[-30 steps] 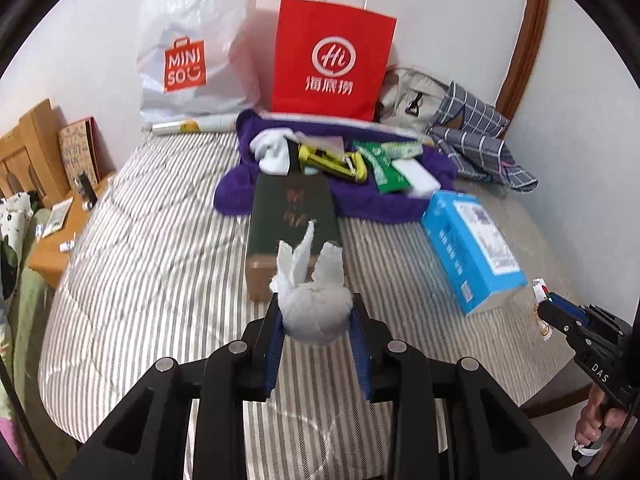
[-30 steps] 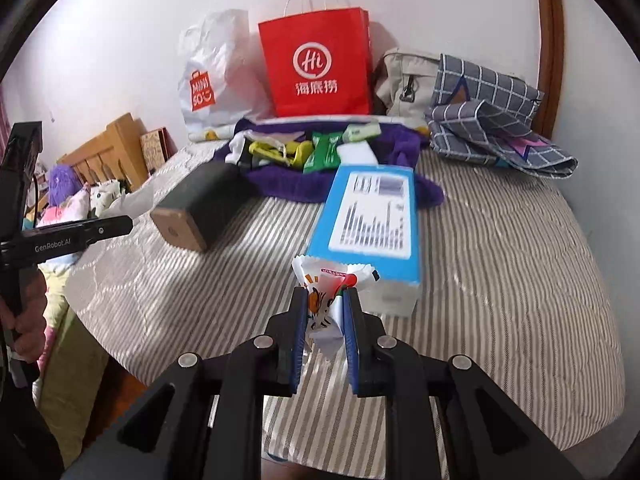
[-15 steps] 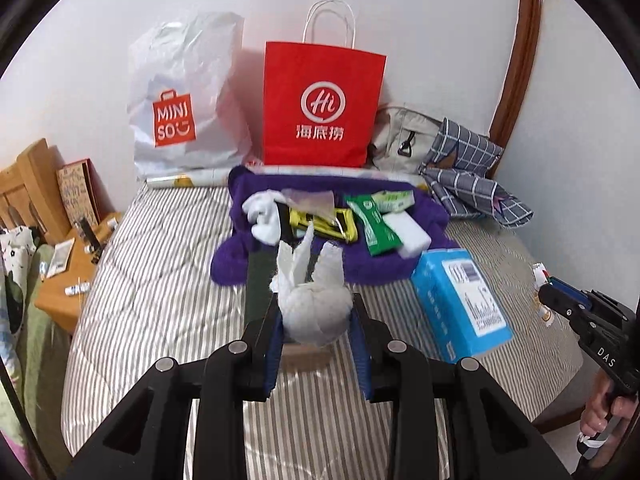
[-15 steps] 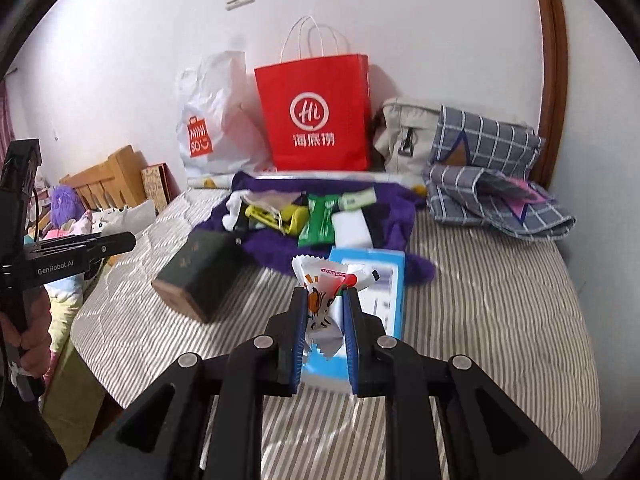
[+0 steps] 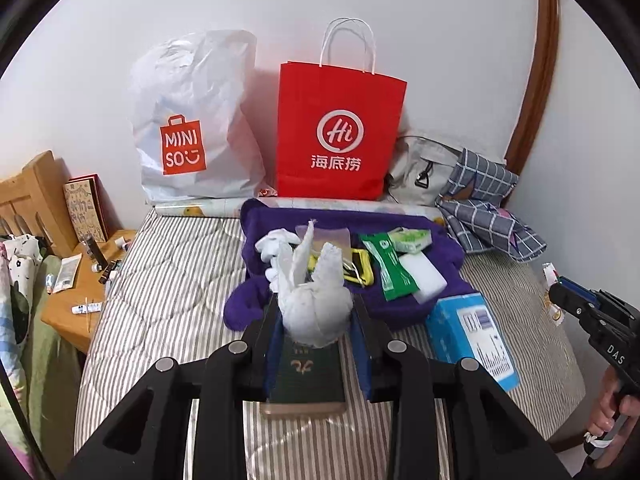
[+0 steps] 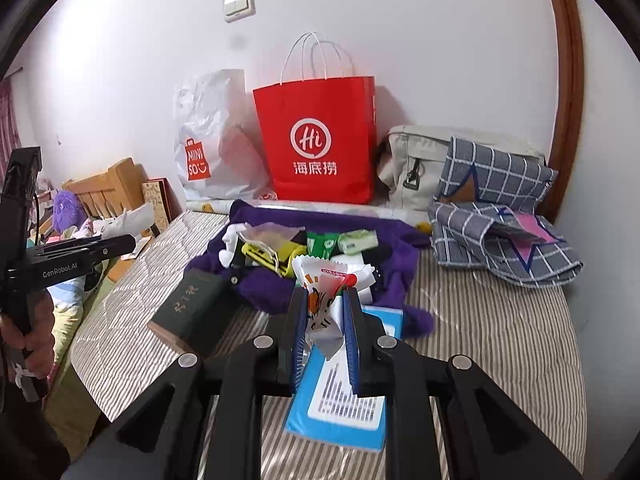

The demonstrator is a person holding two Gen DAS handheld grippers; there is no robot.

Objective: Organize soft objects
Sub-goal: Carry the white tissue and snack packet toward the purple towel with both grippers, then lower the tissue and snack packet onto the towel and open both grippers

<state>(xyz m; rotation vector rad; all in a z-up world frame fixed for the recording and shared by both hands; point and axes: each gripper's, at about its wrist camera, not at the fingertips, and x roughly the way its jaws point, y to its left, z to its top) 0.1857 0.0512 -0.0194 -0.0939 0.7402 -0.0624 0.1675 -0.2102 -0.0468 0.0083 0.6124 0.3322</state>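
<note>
I am seeing the left claw (image 5: 316, 316) pinching a crumpled white cloth bundle (image 5: 314, 312); right claw (image 6: 326, 320) pinching a white printed plastic packet (image 6: 328, 288), its lower end hidden between the pads.

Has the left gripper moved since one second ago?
Yes. The left gripper, shut on the white cloth, has risen: the red bag and the dark green box now sit lower in its view.
</note>
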